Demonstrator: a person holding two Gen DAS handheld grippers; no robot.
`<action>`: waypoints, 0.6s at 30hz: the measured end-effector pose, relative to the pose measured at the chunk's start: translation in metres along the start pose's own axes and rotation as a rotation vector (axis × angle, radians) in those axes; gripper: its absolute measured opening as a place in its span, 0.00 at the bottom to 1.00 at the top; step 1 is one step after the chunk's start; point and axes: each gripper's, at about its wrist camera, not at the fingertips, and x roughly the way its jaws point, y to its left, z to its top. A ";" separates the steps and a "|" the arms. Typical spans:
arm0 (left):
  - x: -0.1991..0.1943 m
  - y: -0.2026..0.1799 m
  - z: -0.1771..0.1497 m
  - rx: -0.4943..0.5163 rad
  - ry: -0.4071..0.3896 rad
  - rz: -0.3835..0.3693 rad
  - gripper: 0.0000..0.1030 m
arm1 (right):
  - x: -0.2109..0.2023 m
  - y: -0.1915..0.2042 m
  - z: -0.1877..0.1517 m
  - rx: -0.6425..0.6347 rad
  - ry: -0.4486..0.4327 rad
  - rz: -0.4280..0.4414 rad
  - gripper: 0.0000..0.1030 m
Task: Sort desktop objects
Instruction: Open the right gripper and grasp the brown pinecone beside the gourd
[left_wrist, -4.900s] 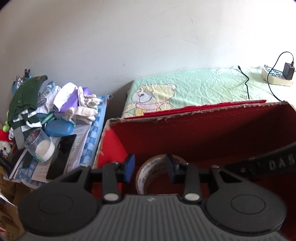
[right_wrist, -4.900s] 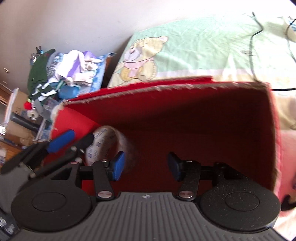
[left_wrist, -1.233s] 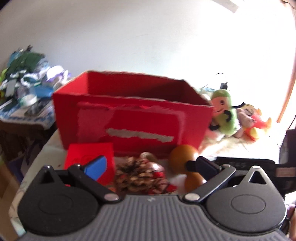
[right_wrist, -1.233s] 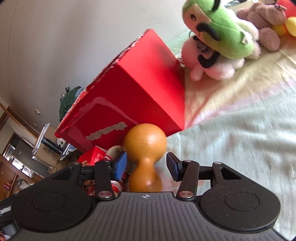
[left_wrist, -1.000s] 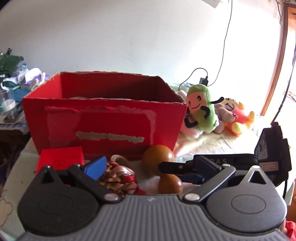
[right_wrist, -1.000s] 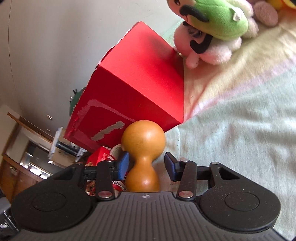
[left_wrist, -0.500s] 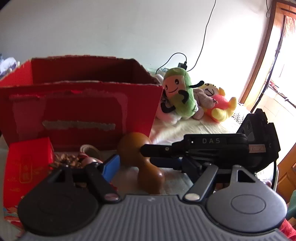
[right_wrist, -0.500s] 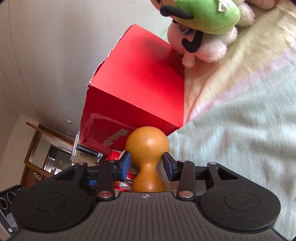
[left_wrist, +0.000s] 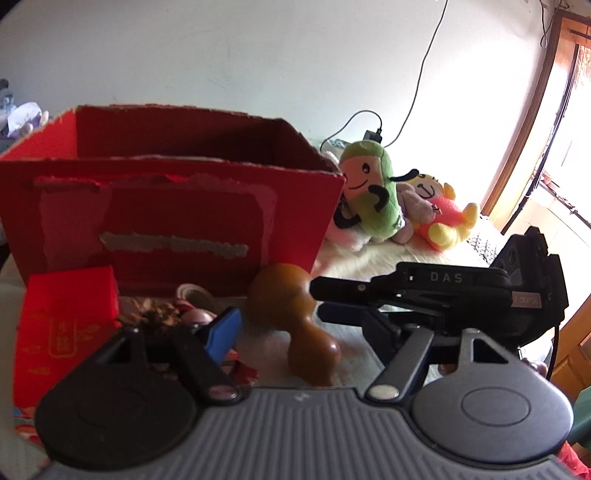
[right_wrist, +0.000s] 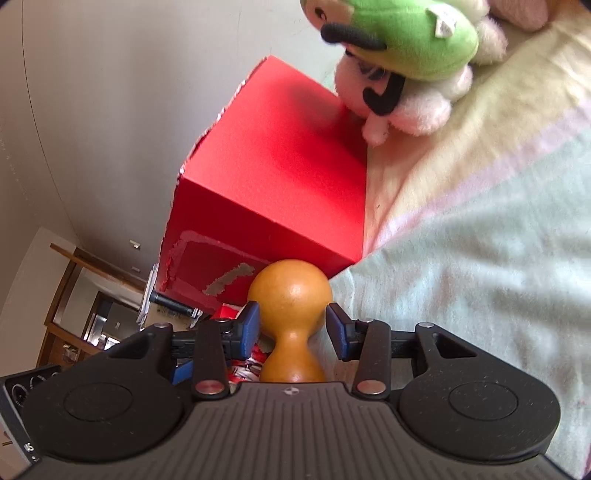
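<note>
R gripper (right_wrist: 291, 328), fingers open w/ the gourd (right_wrist: 290, 295) upright on the bed by the red box (right_wrist: 273, 184): pinch its waist squarely; L gripper (left_wrist: 314, 325) open, empty.

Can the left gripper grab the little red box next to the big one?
Probably yes. The little red box stands in the open, just left of the left gripper, with nothing covering it. The gripper holds nothing, but would have to swing left, away from the wooden gourd.
</note>
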 end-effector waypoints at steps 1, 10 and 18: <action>-0.008 0.003 0.000 0.000 -0.017 0.006 0.74 | -0.003 0.001 0.001 -0.003 -0.015 0.002 0.43; -0.044 0.044 -0.011 -0.072 -0.068 0.114 0.75 | 0.013 0.045 -0.001 -0.118 0.025 0.139 0.43; -0.025 0.056 -0.023 -0.087 -0.022 0.124 0.65 | 0.058 0.072 -0.016 -0.204 0.153 0.136 0.46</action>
